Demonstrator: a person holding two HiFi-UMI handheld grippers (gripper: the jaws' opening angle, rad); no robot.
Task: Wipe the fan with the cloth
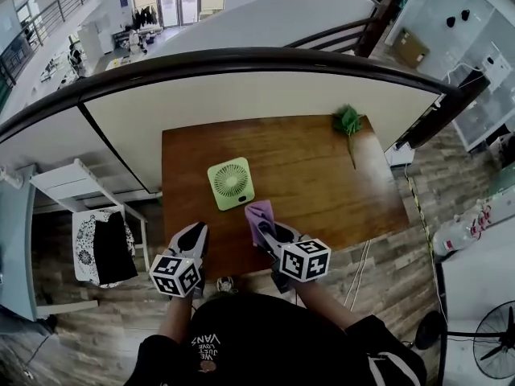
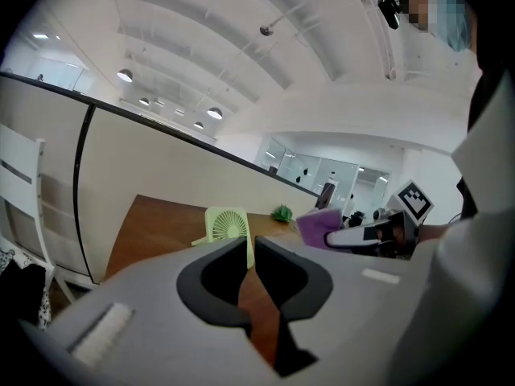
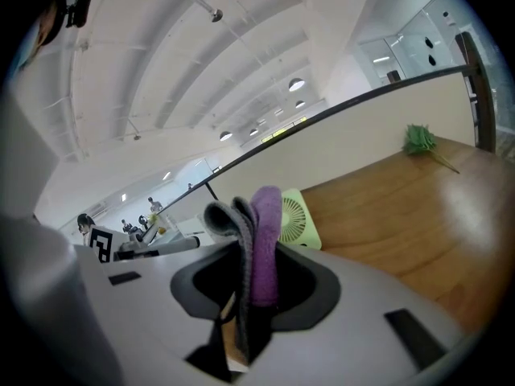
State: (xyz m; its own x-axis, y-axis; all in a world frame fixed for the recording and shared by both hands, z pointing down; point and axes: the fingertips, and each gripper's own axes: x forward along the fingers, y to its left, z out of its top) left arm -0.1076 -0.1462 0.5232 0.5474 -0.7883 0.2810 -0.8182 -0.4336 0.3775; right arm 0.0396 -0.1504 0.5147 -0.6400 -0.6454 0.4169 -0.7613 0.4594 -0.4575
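A small pale green square fan (image 1: 231,182) stands upright near the middle of the brown table (image 1: 322,179); it also shows in the left gripper view (image 2: 228,223) and the right gripper view (image 3: 298,220). My right gripper (image 1: 263,233) is shut on a purple and grey cloth (image 1: 260,218), which sticks up between the jaws (image 3: 259,244), just in front and right of the fan. My left gripper (image 1: 193,238) hovers at the table's near edge, left of the cloth, shut with nothing between its jaws (image 2: 250,257).
A green plant sprig (image 1: 348,122) lies at the table's far right corner. A curved dark railing (image 1: 241,59) runs behind the table. A white chair (image 1: 88,215) with dark clothing stands left of the table. A floor fan (image 1: 492,344) stands at lower right.
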